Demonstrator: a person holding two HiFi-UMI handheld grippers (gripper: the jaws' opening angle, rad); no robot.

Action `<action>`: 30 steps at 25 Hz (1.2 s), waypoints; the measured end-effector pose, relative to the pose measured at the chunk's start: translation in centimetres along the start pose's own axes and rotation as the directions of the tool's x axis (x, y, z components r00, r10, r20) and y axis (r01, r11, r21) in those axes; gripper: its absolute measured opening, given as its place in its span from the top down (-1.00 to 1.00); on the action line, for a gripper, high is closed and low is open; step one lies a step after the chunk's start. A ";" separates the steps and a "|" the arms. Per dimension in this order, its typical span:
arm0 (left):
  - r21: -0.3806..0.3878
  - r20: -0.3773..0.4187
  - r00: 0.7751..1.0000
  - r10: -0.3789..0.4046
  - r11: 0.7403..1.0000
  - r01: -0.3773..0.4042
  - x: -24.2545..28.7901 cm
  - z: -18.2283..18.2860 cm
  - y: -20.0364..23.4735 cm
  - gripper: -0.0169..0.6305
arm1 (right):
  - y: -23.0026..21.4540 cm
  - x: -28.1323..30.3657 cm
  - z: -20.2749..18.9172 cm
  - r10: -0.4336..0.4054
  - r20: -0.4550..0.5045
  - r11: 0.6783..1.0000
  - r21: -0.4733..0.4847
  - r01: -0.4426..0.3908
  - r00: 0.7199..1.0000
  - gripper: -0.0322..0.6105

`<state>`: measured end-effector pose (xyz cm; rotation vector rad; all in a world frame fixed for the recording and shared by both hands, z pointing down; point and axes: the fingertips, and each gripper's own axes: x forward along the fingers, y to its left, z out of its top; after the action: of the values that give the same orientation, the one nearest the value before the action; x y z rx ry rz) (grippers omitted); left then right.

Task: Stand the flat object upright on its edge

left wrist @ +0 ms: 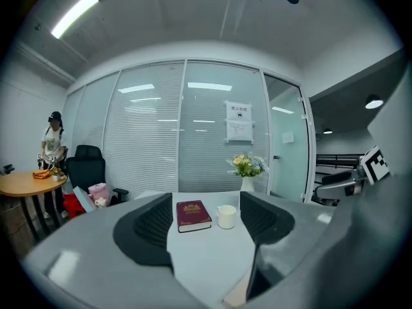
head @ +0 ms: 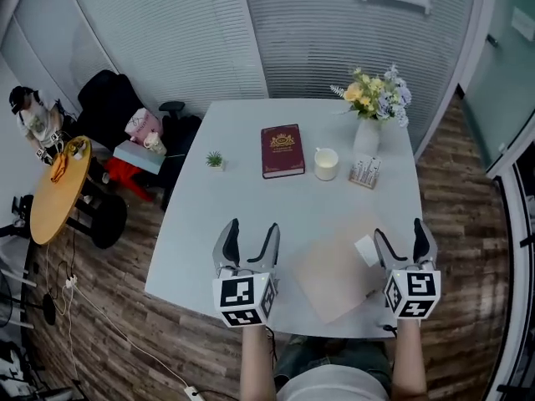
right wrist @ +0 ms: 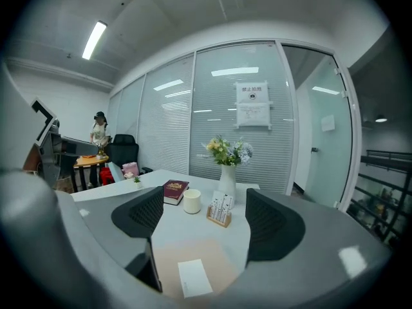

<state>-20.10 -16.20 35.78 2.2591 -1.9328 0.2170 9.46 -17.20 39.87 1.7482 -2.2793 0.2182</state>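
Note:
A dark red book (head: pixel 282 149) with a gold crest lies flat on the white table (head: pixel 242 199), at its far middle. It also shows in the left gripper view as the book (left wrist: pixel 193 215), and as the book (right wrist: pixel 175 191) in the right gripper view. My left gripper (head: pixel 252 228) hovers open near the table's front edge, well short of the book, and holds nothing (left wrist: pixel 206 227). To its right, my right gripper (head: pixel 399 230) is open and empty too (right wrist: pixel 201 221), above a beige mat (head: pixel 334 274) and a white card (head: pixel 366 250).
A white cup (head: pixel 326 163) stands just right of the book. Beside it are a card holder (head: pixel 365 172) and a vase of flowers (head: pixel 368 132). A tiny potted plant (head: pixel 215 159) sits left of the book. Off the table's left are chairs, a round wooden table (head: pixel 58 195) and a person (head: pixel 33 115).

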 end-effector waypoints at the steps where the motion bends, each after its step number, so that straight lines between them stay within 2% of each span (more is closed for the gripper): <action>1: 0.000 -0.013 1.000 -0.014 1.000 0.014 0.6 -0.4 0.1 -0.02 | -0.1 0.2 -0.4 -0.017 -0.014 1.000 0.002 0.017 1.000 -0.39; 8: -0.030 -0.101 0.989 -0.106 0.994 0.103 3.5 -4.2 -0.8 -0.02 | -1.3 0.3 -3.2 -0.095 -0.105 0.995 0.008 0.096 0.990 -0.42; 13: -0.033 -0.177 0.971 -0.159 0.987 0.155 4.9 -7.2 -2.1 -0.02 | -2.2 0.2 -6.0 -0.128 -0.186 0.991 0.003 0.131 0.974 -0.46; 16: -0.046 -0.216 0.958 -0.189 0.982 0.183 5.6 -9.1 -2.9 -0.02 | -2.6 0.4 -7.6 -0.120 -0.214 0.990 0.047 0.133 0.970 -0.46; 20: -0.071 -0.279 0.928 -0.248 0.969 0.237 6.1 -11.7 -4.3 -0.02 | -2.9 0.2 -10.3 -0.094 -0.252 0.978 0.159 0.137 0.963 -0.46; 27: -0.060 -0.416 0.850 -0.324 0.942 0.330 6.8 -16.0 -6.3 -0.07 | -3.1 -0.3 -15.1 -0.082 -0.371 0.975 0.164 0.152 0.925 -0.47; 30: -0.090 -0.439 0.829 -0.346 0.935 0.342 7.2 -17.2 -6.7 -0.08 | -3.4 -0.3 -16.4 -0.082 -0.409 0.977 0.147 0.154 0.909 -0.49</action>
<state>-12.52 -18.41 53.93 2.2472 -1.2693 0.6191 14.65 -13.26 55.33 1.7232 -1.8998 0.7059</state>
